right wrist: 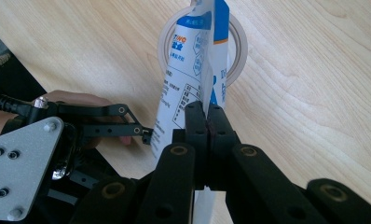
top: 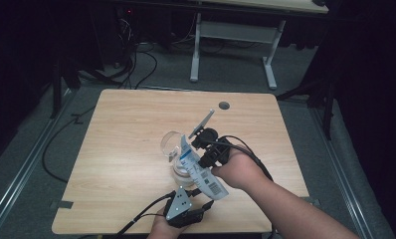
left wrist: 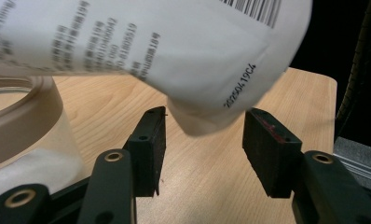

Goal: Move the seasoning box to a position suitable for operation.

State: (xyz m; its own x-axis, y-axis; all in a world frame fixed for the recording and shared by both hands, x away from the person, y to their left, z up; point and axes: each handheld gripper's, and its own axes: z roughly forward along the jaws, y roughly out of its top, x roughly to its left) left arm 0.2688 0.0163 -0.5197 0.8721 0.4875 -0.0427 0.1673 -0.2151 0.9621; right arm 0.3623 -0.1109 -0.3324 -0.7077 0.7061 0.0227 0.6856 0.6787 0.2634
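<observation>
Left gripper (top: 204,205): nearest the camera in the high view, at the table's near edge, held in the person's left hand; its grey three-cornered plate faces up.
Left jaws: standing apart with wood showing between them in the left gripper view; nothing is pressed by either pad.
Pouch (top: 202,171): a white and blue printed sachet with a barcode near its lower end, held up off the table over the middle of the near half.
Pouch and left gripper: the pouch's lower corner (left wrist: 207,116) hangs just above the gap between the open jaws, apart from both pads.
Right gripper (top: 202,148): held in the person's right hand, coming in from the right; in the right gripper view its two jaws are pinched together on the flat of the pouch (right wrist: 193,88).
Grip place: about midway along the pouch's length, on its edge.
Long axis: slanted in the high view, running from the barcode end near the person up and away toward the glass.
Pointing: the far, upper end tips over the mouth of the glass (top: 173,143); in the right gripper view the pouch crosses the glass rim (right wrist: 239,42).
Glass: clear, standing on the table (top: 136,129) just beyond and left of the right gripper.
Contact of pouch tip with glass: cannot tell.
</observation>
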